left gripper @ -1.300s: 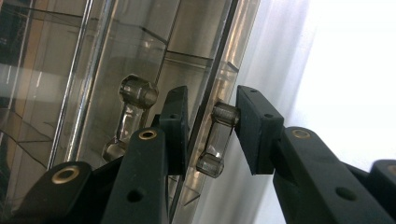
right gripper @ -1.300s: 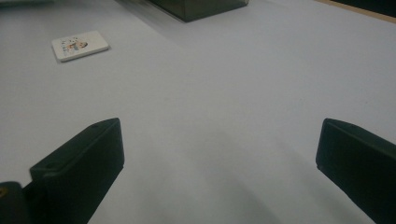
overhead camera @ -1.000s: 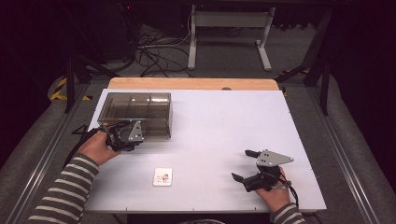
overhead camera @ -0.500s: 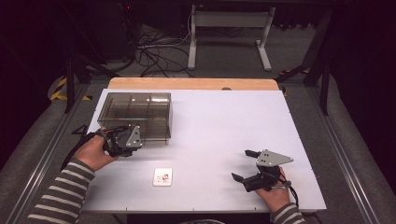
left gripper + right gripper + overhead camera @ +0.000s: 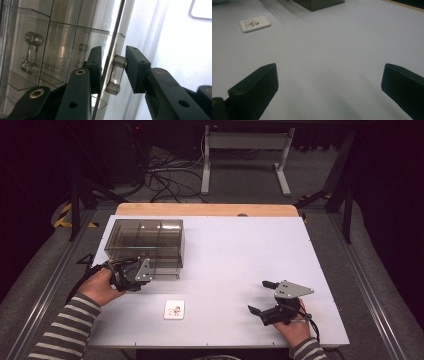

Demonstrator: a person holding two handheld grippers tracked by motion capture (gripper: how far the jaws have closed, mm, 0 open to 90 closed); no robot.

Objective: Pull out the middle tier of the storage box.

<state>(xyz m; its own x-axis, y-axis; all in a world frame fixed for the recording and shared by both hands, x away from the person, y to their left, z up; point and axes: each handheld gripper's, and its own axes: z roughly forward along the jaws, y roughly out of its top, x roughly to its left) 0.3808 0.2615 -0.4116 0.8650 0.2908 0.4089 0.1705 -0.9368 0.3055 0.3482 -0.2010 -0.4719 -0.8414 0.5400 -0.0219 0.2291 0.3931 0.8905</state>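
The clear drawer box [image 5: 145,241] stood on the white table [image 5: 240,265] near its far left corner, a smoke-tinted acrylic case with several compartments. On its near front, one drawer panel [image 5: 113,65] carried a small clear handle [image 5: 116,75], a short bar on 2 round posts, and that handle was the natural place to take hold. The left gripper [image 5: 113,68] was right at the box's near front; its 2 jaws stood either side of the panel and handle, one pad [image 5: 96,67] behind the panel edge and the other pad [image 5: 133,70] against the handle's post. It looked pinched on the handle and panel together, though the inner pad's contact was hard to judge.

The box looked rigid, light and smooth, so it would probably slide on the table if the drawer stuck. Acrylic of this kind chips or cracks under a hard squeeze, and the polished handle gave the pads little friction, so a straight, gentle pull along the drawer's run seemed wise.

Nearer the person than the box, a small white card [image 5: 174,309] with a picture lay flat on the table. Well to the right of the box, the right gripper [image 5: 262,297] rested low over bare table with its jaws spread wide and nothing between them, so it was free to steady the box if needed.
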